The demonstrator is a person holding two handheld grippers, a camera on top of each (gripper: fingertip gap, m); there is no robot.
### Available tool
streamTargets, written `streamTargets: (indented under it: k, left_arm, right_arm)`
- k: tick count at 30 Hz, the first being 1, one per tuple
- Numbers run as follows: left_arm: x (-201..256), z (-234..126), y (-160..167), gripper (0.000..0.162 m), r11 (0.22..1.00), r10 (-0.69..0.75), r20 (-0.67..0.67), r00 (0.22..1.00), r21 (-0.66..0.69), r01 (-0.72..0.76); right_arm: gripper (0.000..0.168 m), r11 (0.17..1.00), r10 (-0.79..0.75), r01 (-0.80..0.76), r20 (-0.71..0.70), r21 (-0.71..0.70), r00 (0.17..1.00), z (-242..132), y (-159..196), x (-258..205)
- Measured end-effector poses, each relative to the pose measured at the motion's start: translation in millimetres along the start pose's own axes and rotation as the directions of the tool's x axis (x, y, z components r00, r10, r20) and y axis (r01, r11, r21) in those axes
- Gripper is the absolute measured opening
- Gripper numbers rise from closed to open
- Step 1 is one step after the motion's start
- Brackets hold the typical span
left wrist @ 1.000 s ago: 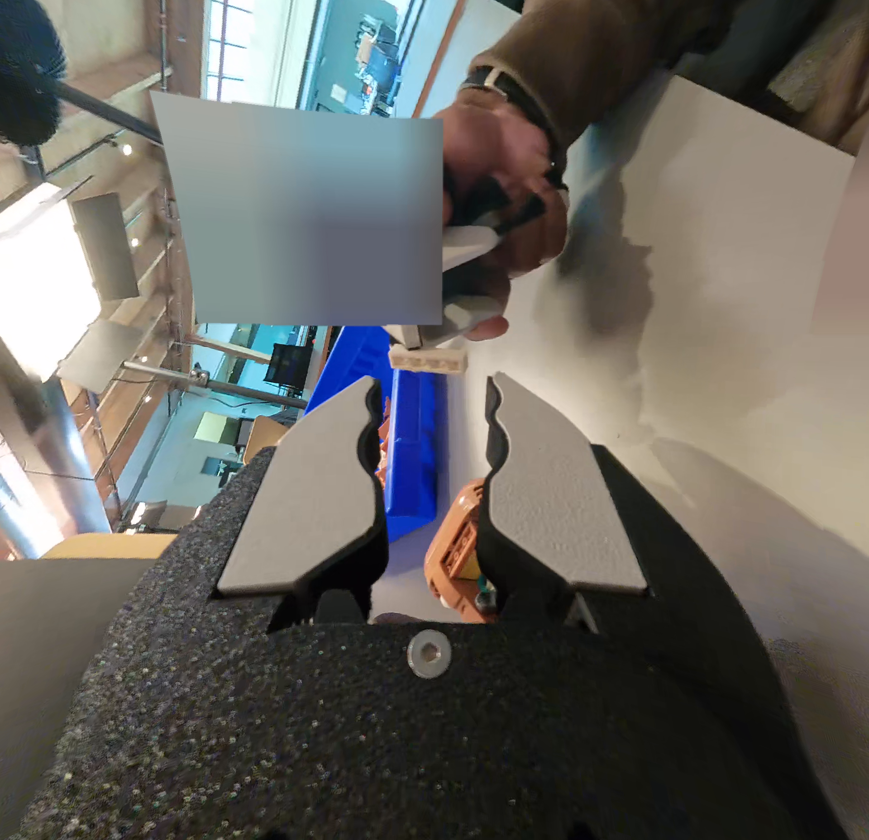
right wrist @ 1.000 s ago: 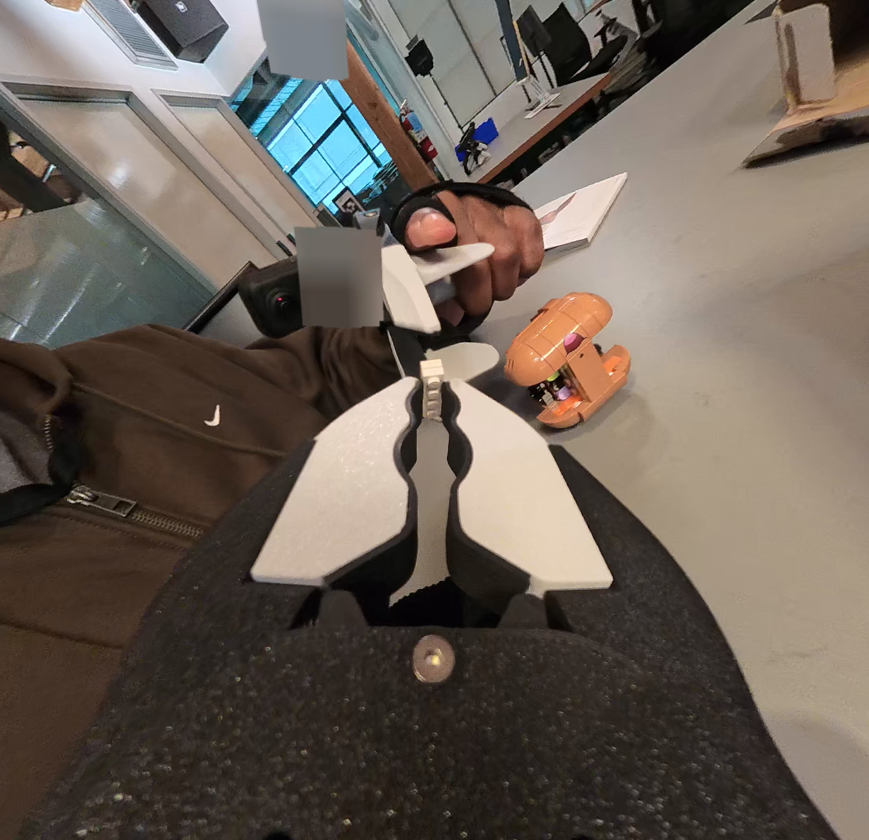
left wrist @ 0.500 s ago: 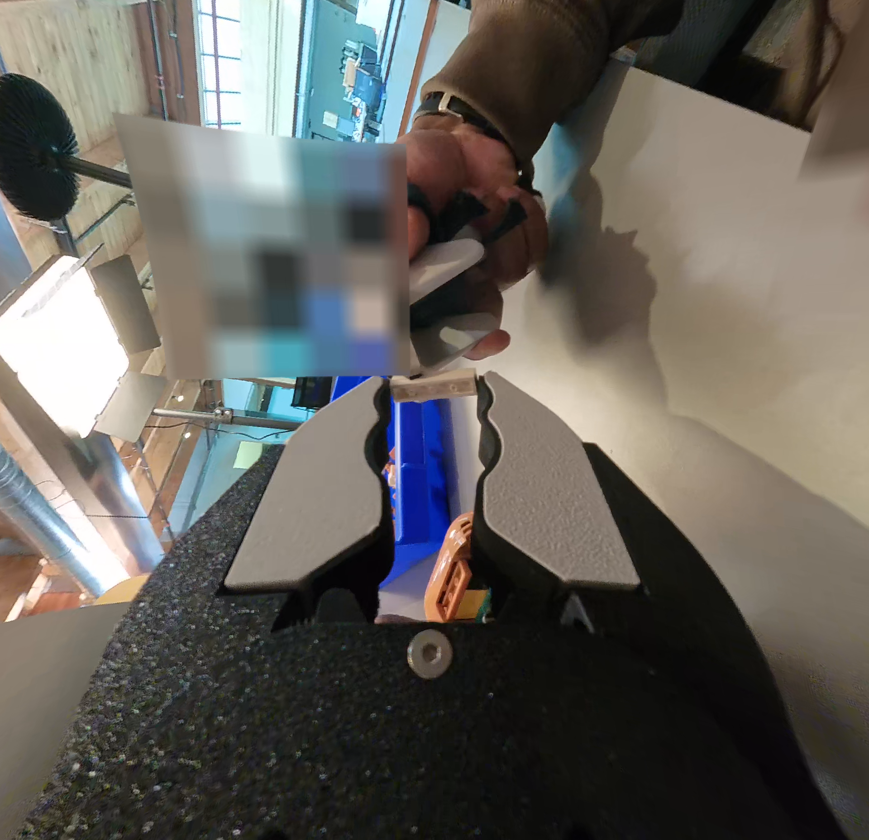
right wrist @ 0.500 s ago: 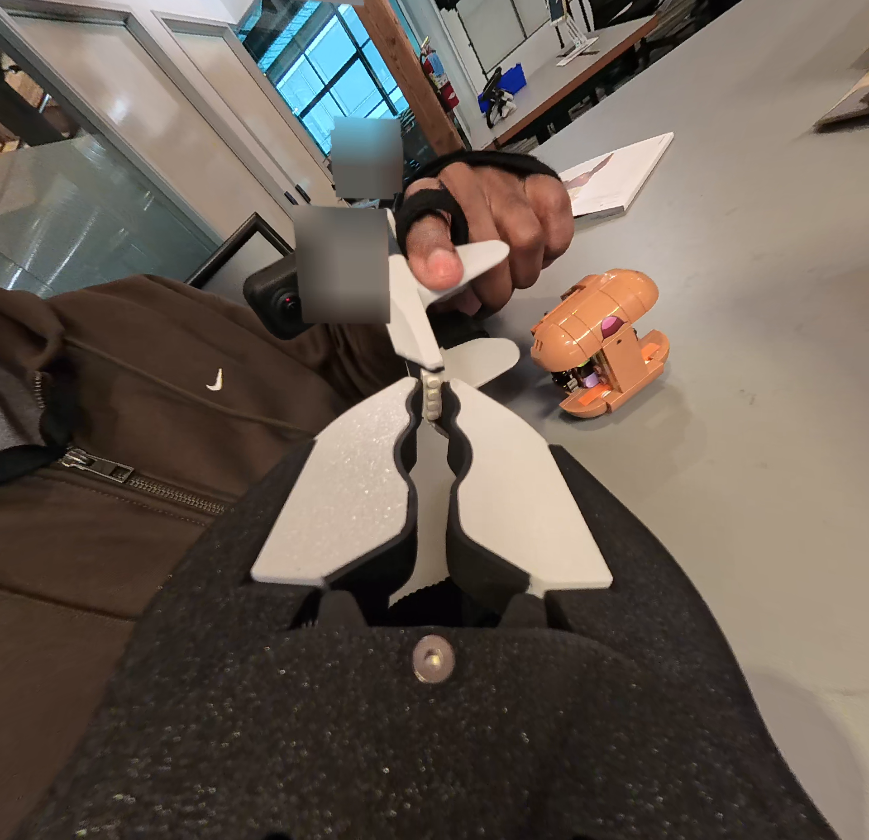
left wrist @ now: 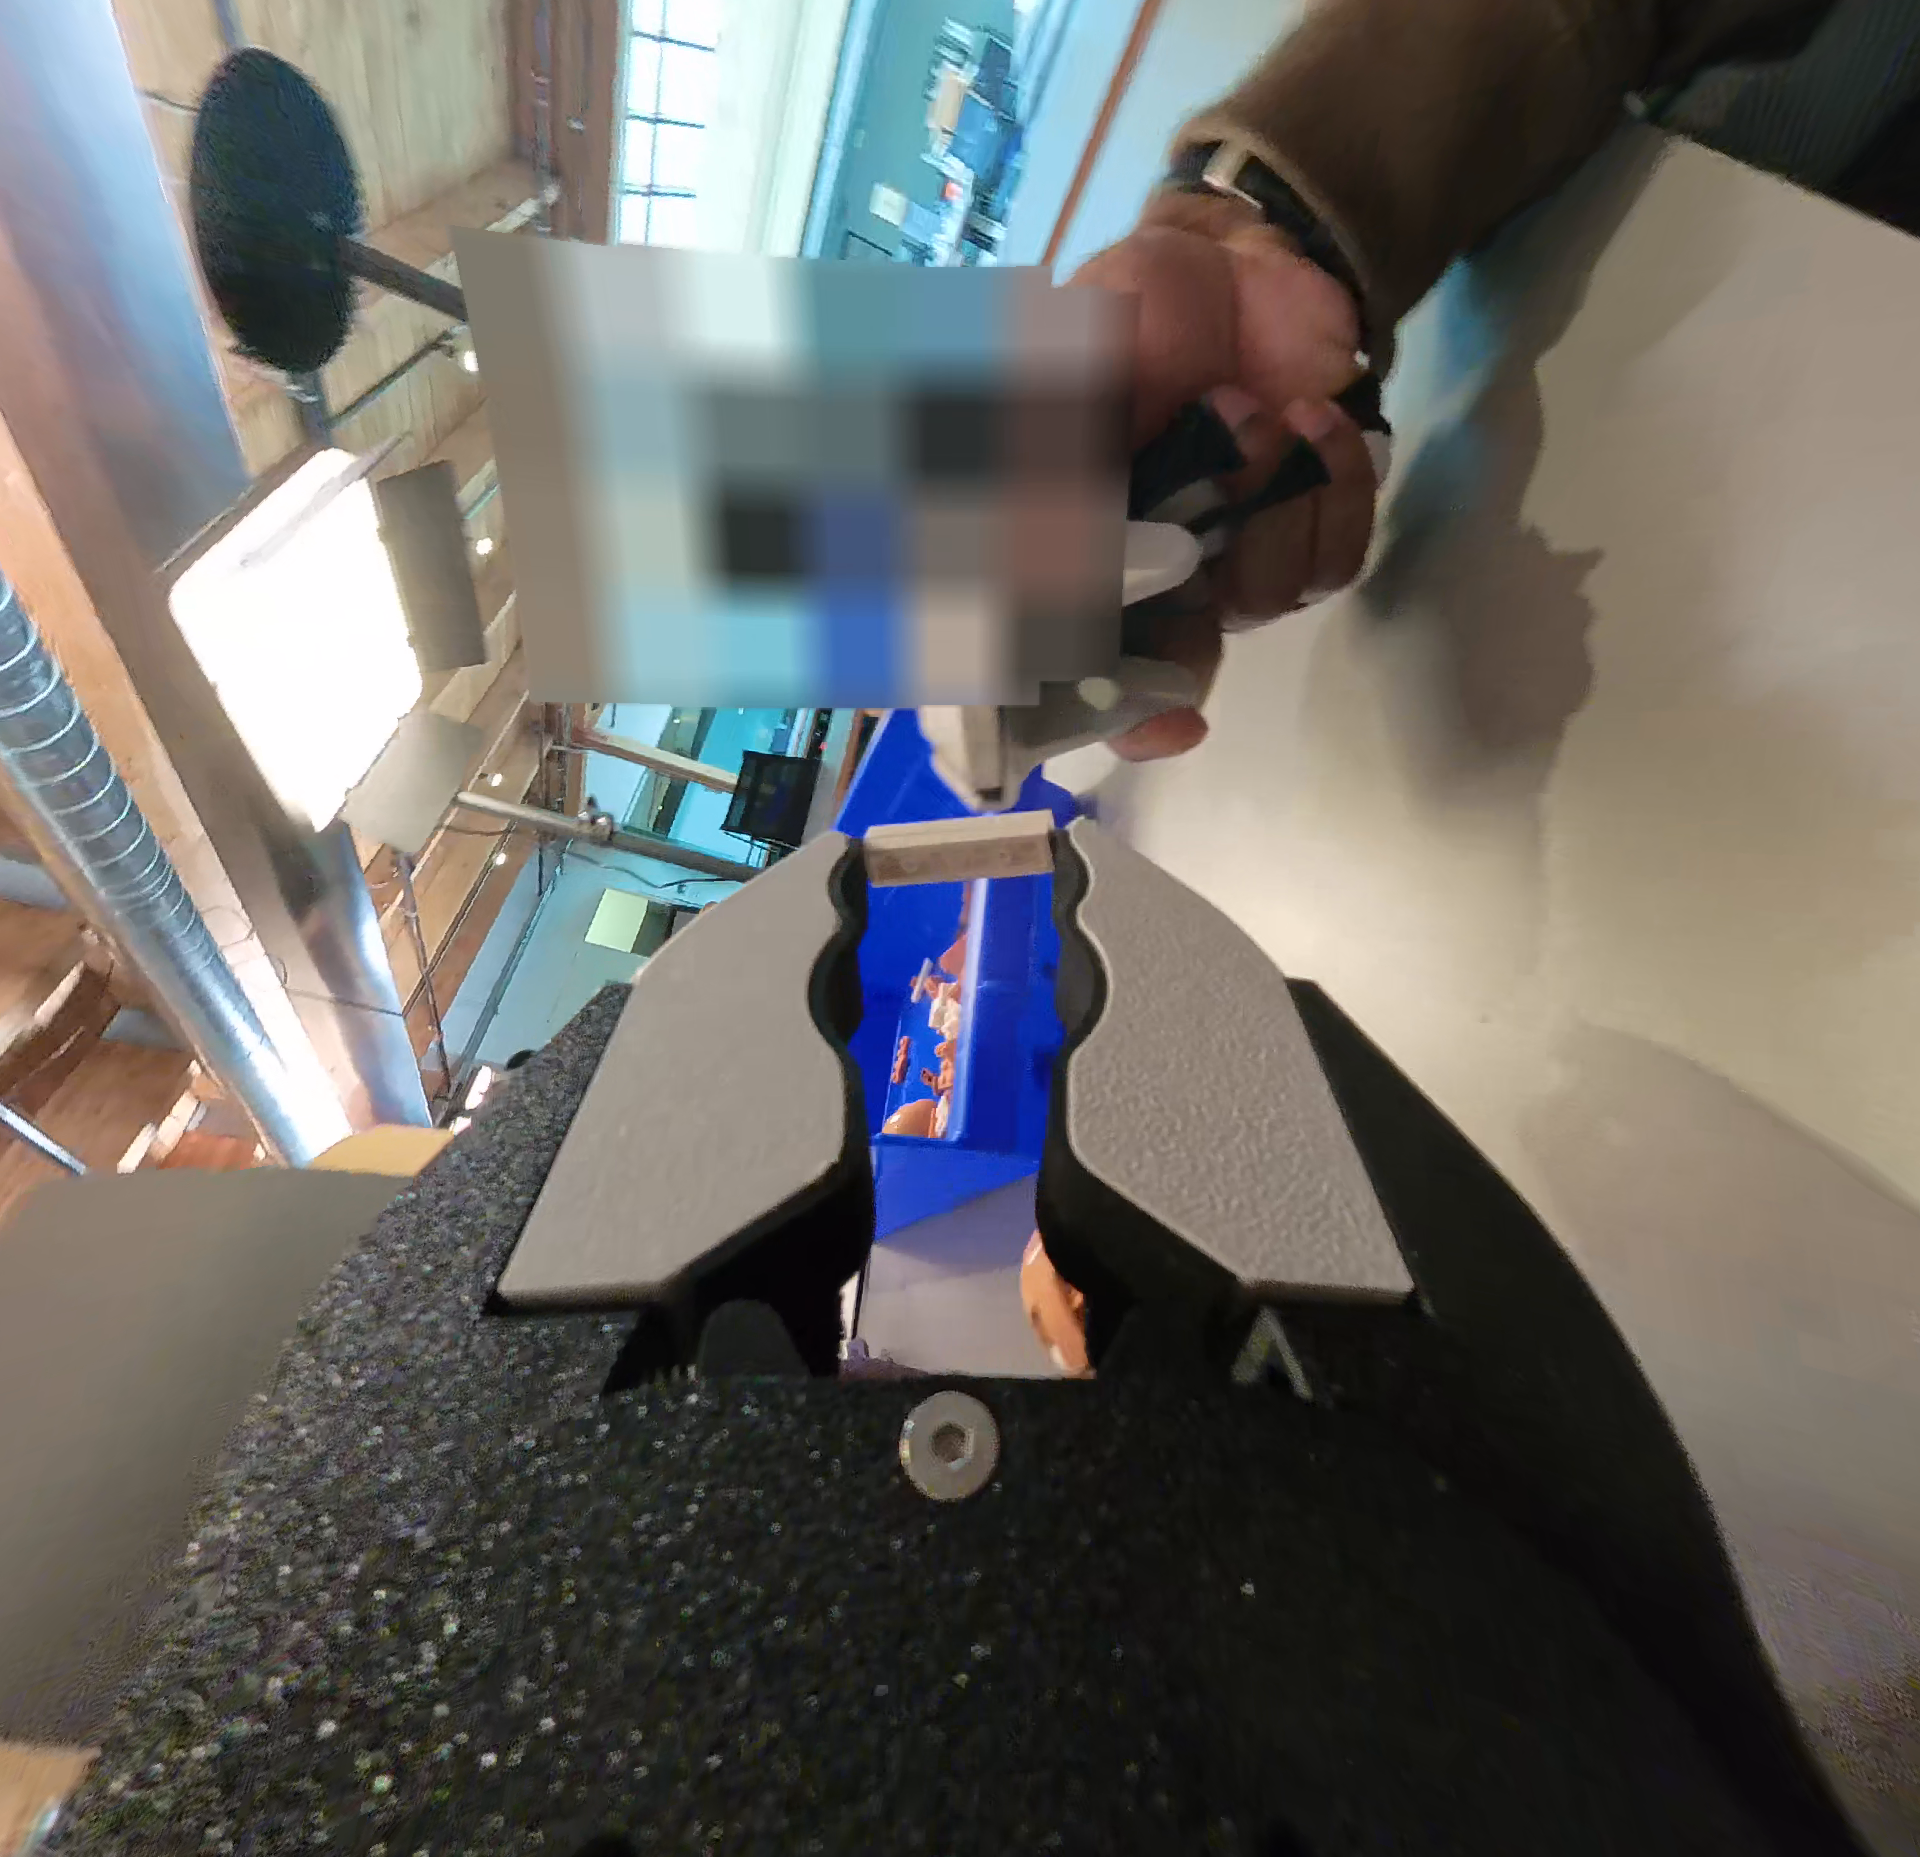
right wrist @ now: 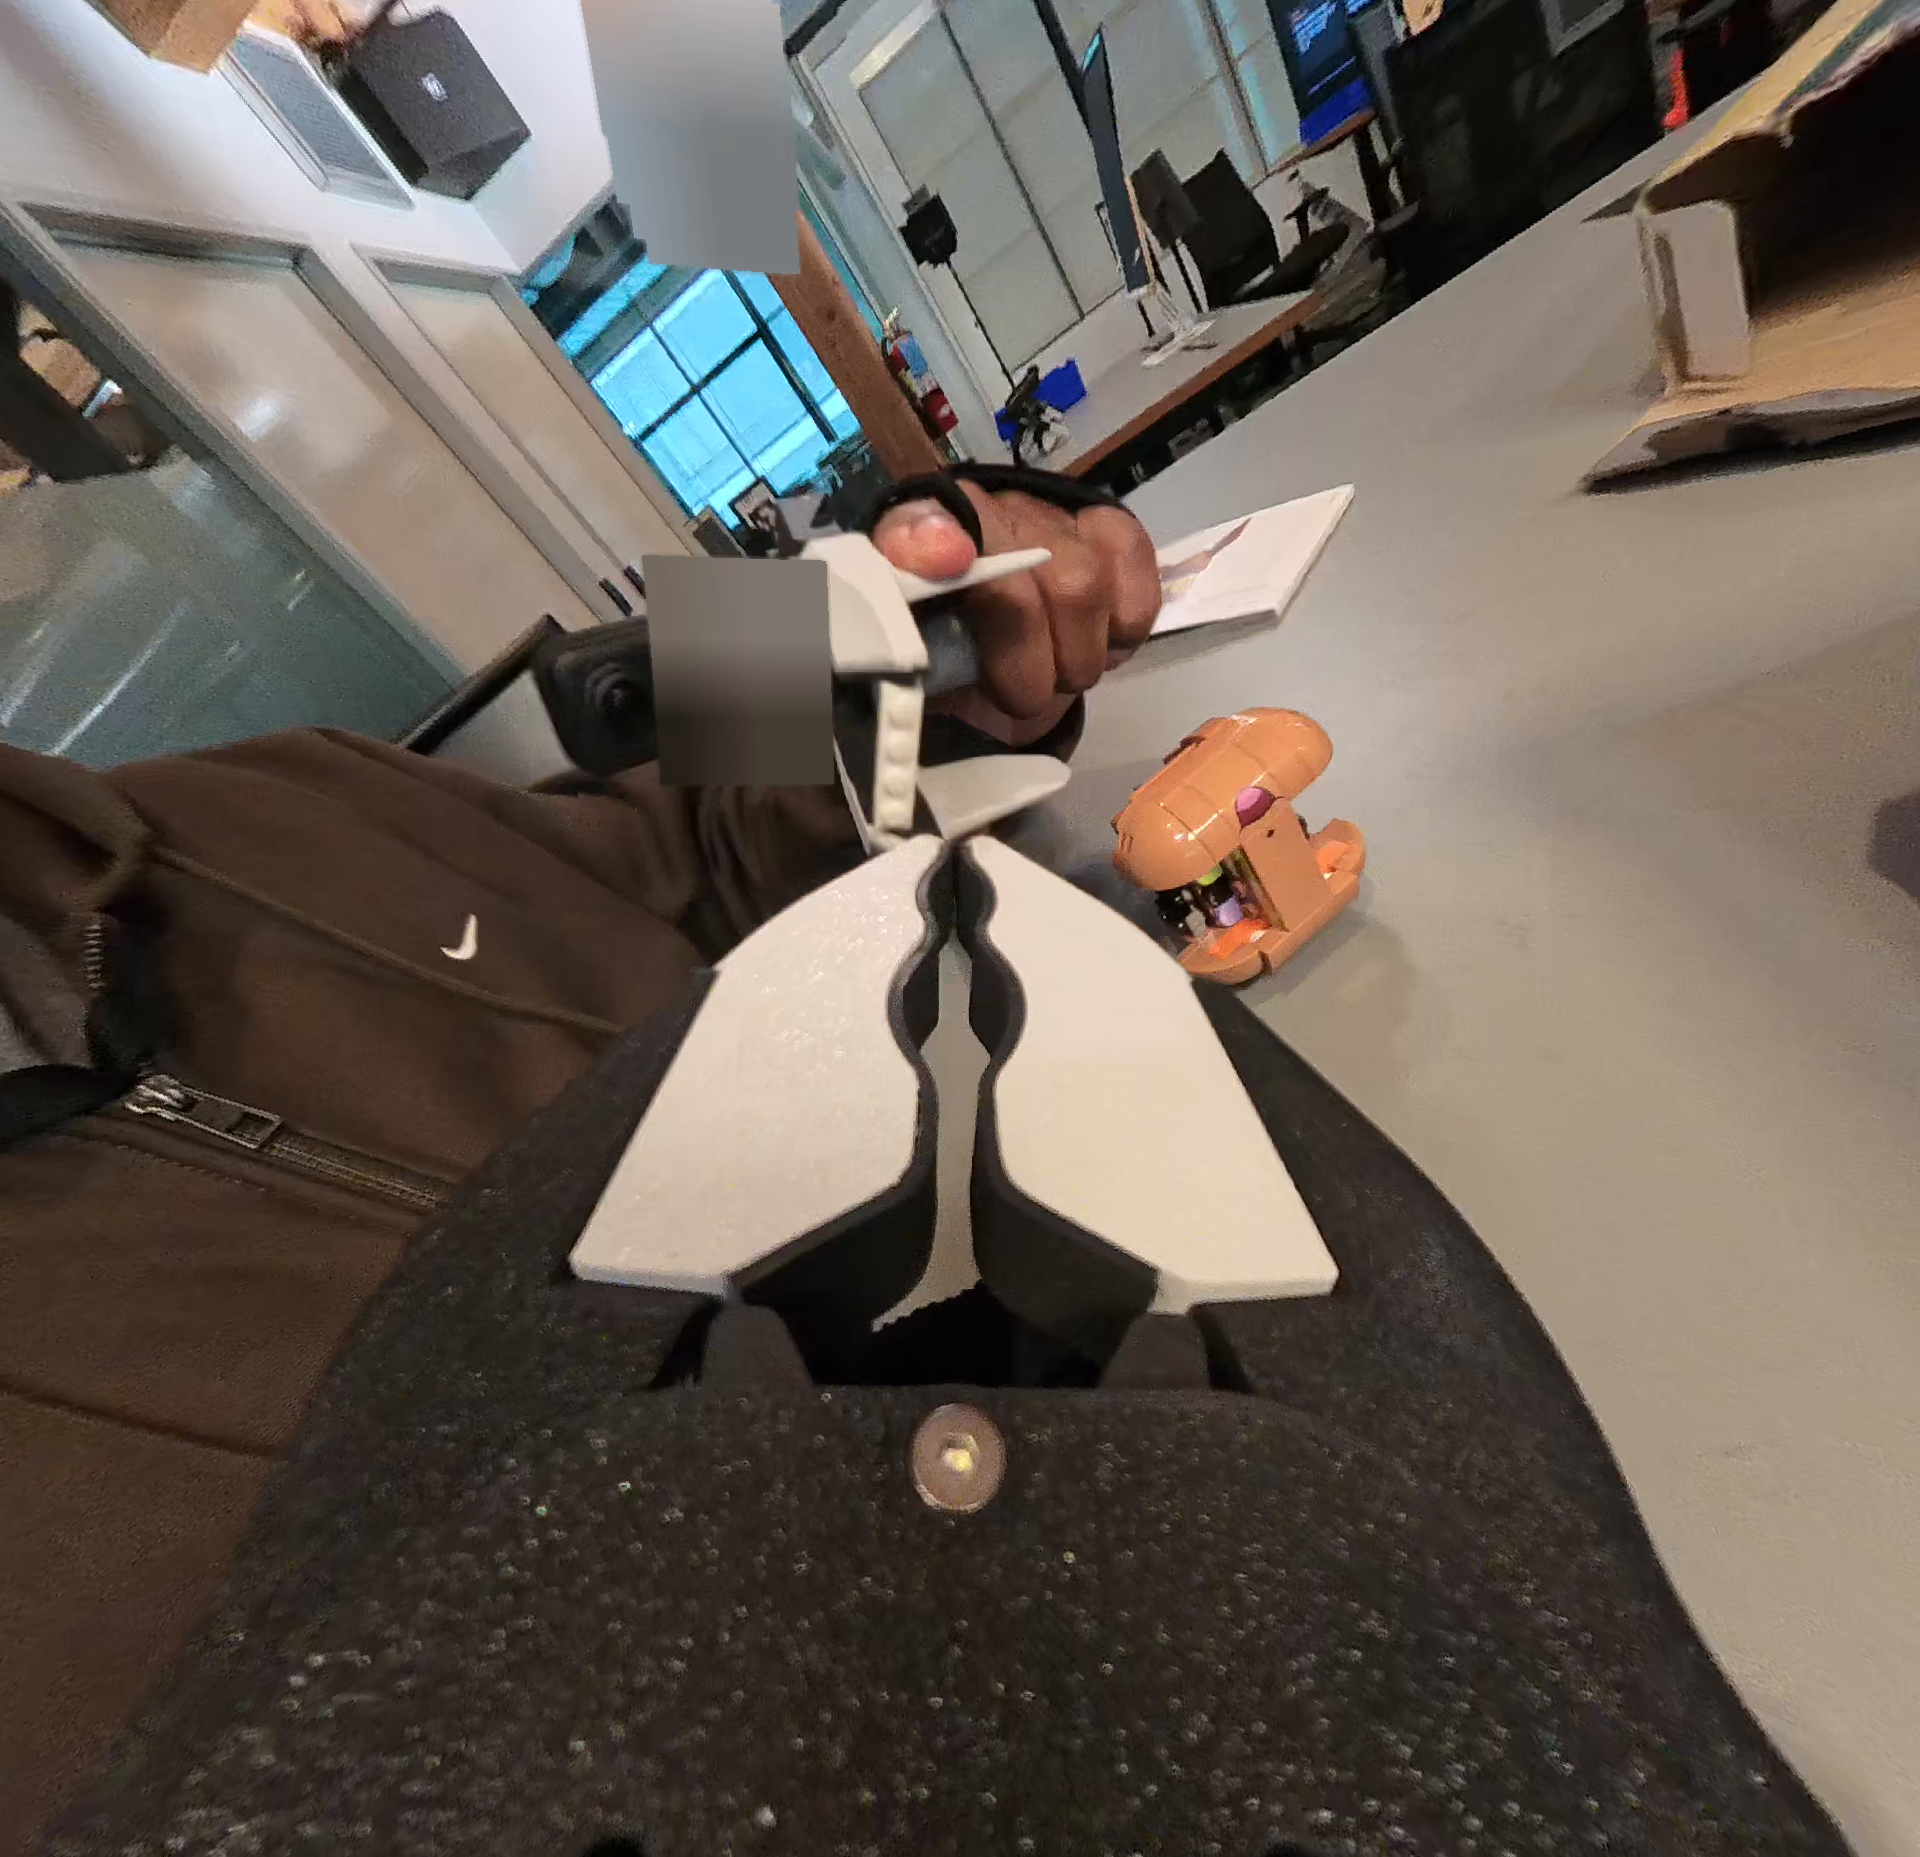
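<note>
Up close, the left gripper (left wrist: pixel 958 857) has its 2 grey fingers closed onto the ends of a small pale studded strip (left wrist: pixel 958 859), which spans the gap crosswise right at the fingertips. From the right wrist view the same strip (right wrist: pixel 896 763) stands nearly on end, its row of studs showing, pinched between the far gripper's fingers. The right gripper (right wrist: pixel 951 851) has its own 2 fingers pressed almost together with nothing between them, the tips sitting just below the lower end of that strip; whether they touch it I cannot tell. In the left wrist view the right gripper's narrow tips (left wrist: pixel 982 768) hover just beyond the strip, with a person's hand (left wrist: pixel 1236 457) wrapped round its handle and a brown sleeve (left wrist: pixel 1455 93) behind. The other hand (right wrist: pixel 1039 612), wearing a black strap, grips the left tool in the right wrist view. On the grey table (right wrist: pixel 1558 872) an orange and tan toy (right wrist: pixel 1236 841) sits apart from both grippers, to the right of the fingers. A thin white booklet (right wrist: pixel 1247 560) lies farther back on the table, and an open cardboard box (right wrist: pixel 1787 280) rests at the far right. Through the left gripper's gap a blue bin (left wrist: pixel 935 1028) shows, with small tan and orange pieces inside it.
</note>
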State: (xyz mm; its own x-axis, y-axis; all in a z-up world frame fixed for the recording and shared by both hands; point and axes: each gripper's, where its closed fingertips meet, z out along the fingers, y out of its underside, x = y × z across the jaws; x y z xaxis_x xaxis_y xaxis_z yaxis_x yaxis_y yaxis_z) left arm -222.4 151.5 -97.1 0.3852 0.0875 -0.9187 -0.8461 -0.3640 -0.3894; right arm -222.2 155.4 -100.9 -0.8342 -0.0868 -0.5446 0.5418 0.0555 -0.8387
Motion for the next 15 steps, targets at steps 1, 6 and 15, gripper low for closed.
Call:
streamTargets:
  k: [1,6,15]
  left_arm:
    - [-7.1,-4.7,-0.7,0.034,0.999,-0.029,0.021,0.999,0.019,0.028]
    - [-1.0,-1.1,-6.7,0.034,0.998,-0.029,-0.005,1.000,0.050,0.030]
    - [11.1,5.3,-14.7,0.034,0.997,-0.003,-0.043,0.999,0.075,0.006]
  right_arm:
    - [0.000,1.000,0.004,-0.004,0.007,0.016,1.000,-2.8,-2.4,-0.3]
    - [0.016,1.000,-0.004,0.005,0.051,-0.018,0.999,10.0,2.6,-8.7]
    - [0.016,1.000,0.000,-0.003,0.092,0.030,0.996,14.8,-4.2,-16.0]
